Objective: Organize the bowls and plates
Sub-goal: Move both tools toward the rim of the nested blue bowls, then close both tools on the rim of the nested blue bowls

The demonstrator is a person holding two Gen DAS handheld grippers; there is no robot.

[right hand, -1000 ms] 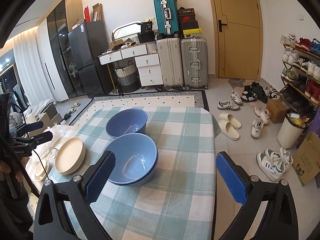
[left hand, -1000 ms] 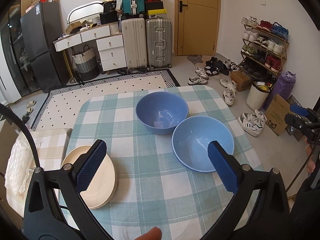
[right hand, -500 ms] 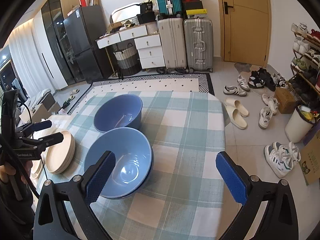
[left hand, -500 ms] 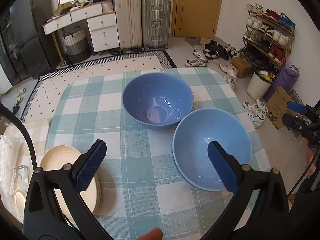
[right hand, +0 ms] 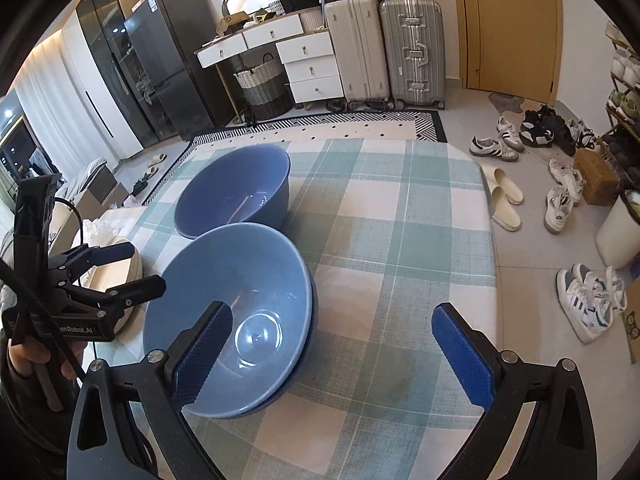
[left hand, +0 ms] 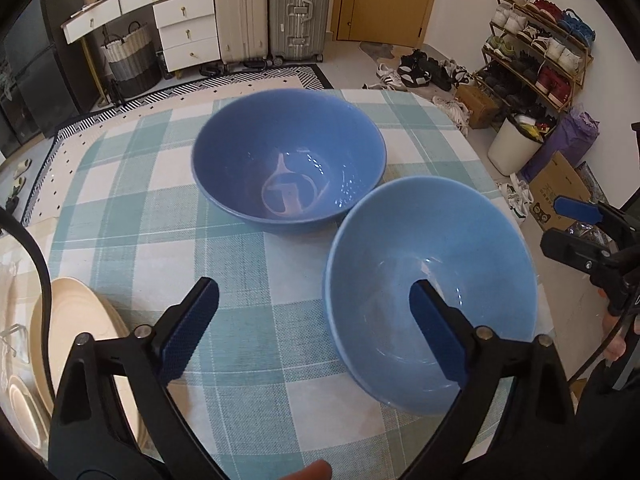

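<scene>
In the left wrist view, a stack of cream plates (left hand: pixel 76 320) sits at the lower left of the frame on a table covered by a green-and-white checked cloth (left hand: pixel 132 184), partly behind the gripper's frame; the left gripper (left hand: pixel 314 320) fills the bottom, its blue-padded jaws wide but closing, bare cloth and the near rim of a bowl between them and nothing gripped; a darker blue bowl (left hand: pixel 288 168) stands upright at centre, and the lighter blue bowl (left hand: pixel 432 276) lies just beside it at lower right, the gripper's right pad above its interior; the right gripper (left hand: pixel 576 220) shows at the far right edge, held in a person's hand (left hand: pixel 614 336). In the right wrist view, the left gripper (right hand: pixel 120 268) appears at the left edge before the plates (right hand: pixel 120 268); the darker bowl (right hand: pixel 236 196) sits upper centre-left, the lighter bowl (right hand: pixel 232 320), apparently nested on another, below it; the right gripper (right hand: pixel 332 348) spreads wide across the bottom, its left pad over that bowl's rim, its right over cloth, clamping nothing; suitcases (right hand: pixel 384 48) and shoes (right hand: pixel 560 200) line the floor beyond
</scene>
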